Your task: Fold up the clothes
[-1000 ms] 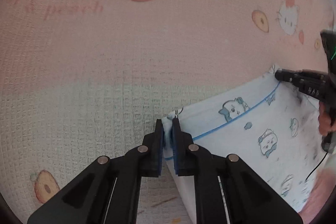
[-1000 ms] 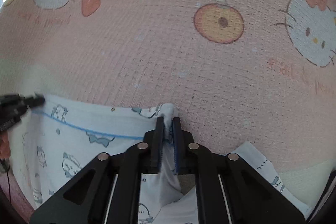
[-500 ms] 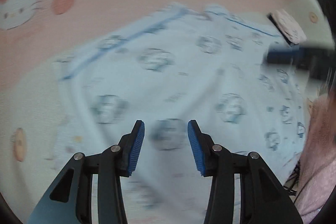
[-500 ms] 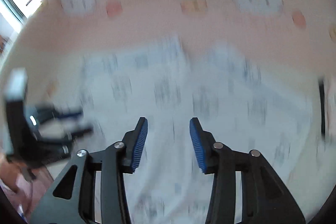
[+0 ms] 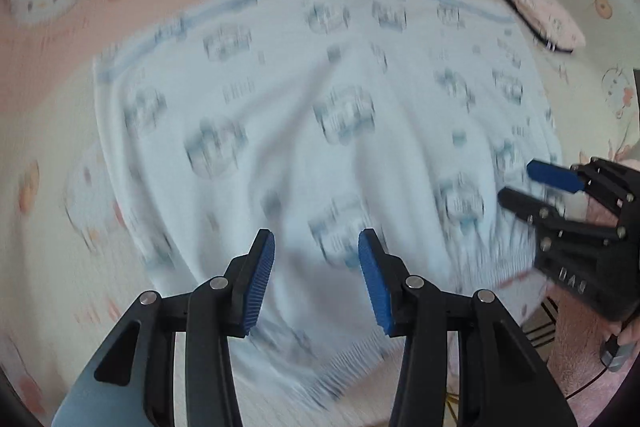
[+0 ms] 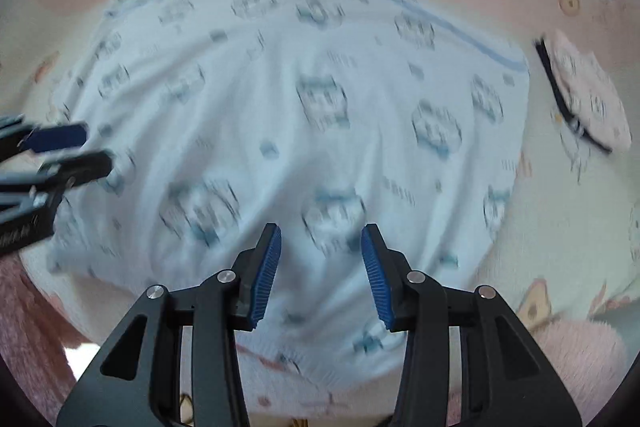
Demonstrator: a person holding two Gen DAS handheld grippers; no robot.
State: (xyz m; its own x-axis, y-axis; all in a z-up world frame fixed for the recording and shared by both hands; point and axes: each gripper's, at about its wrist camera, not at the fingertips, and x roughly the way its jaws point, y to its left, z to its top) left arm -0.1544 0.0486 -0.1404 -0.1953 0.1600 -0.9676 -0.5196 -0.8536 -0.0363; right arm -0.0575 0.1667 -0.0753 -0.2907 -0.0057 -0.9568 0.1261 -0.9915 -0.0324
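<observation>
A pale blue garment [image 5: 304, 115] with small cartoon prints and a blue trim line lies spread flat on a pink Hello Kitty blanket; it also shows in the right wrist view [image 6: 312, 115]. My left gripper [image 5: 316, 279] is open and empty above the garment's near edge. My right gripper [image 6: 320, 271] is open and empty above the near edge too. The right gripper shows at the right of the left wrist view [image 5: 528, 183], and the left gripper at the left of the right wrist view [image 6: 68, 151]. Both views are blurred by motion.
A small folded pink item with a dark edge [image 5: 540, 17] lies on the blanket [image 5: 60, 247] beyond the garment's far right corner; it also shows in the right wrist view [image 6: 584, 95]. A fuzzy pink surface [image 6: 580, 359] borders the near side.
Both grippers let go of the garment's corners, opened, and pulled back and up. The garment now lies spread out in full view.
</observation>
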